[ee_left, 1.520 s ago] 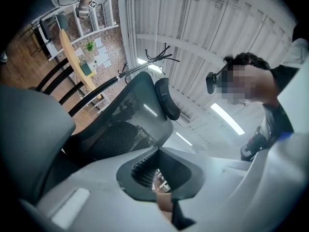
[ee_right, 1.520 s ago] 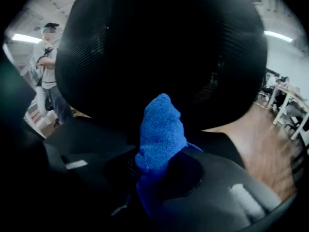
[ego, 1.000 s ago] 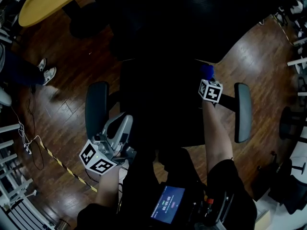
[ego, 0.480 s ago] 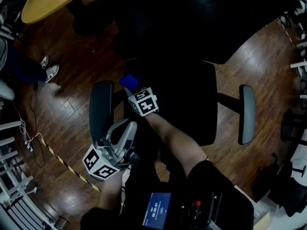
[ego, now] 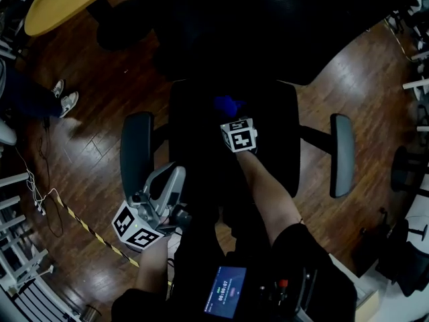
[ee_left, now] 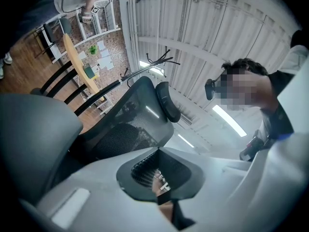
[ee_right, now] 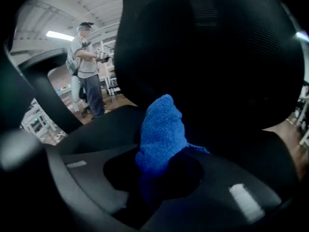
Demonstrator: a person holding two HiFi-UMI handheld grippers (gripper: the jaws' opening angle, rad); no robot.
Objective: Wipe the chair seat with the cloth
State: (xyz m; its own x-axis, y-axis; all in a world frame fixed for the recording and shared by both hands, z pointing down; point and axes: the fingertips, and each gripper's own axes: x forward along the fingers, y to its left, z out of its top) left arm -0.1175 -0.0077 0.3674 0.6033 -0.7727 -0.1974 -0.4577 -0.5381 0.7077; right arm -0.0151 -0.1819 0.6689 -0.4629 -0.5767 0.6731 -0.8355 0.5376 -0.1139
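Currently R gripper (ego: pixel 231 118) is clamped on cloth (ego: pixel 226 104), which bunches at its tip over mid seat (ego: pixel 275 153), toward the backrest. Seat spreads to either side of it. L gripper (ego: pixel 173 174), jaws together w/ nothing between, sits off-seat by armrest (ego: pixel 136 154); R is nearer.

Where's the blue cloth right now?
In the head view, the blue cloth is on the chair seat, centre and toward the rear, clamped in the right gripper.

Office, mesh swivel chair (ee_left: pixel 128 117), wood floor (ego: pixel 94 153), oval table (ego: pixel 67 2)
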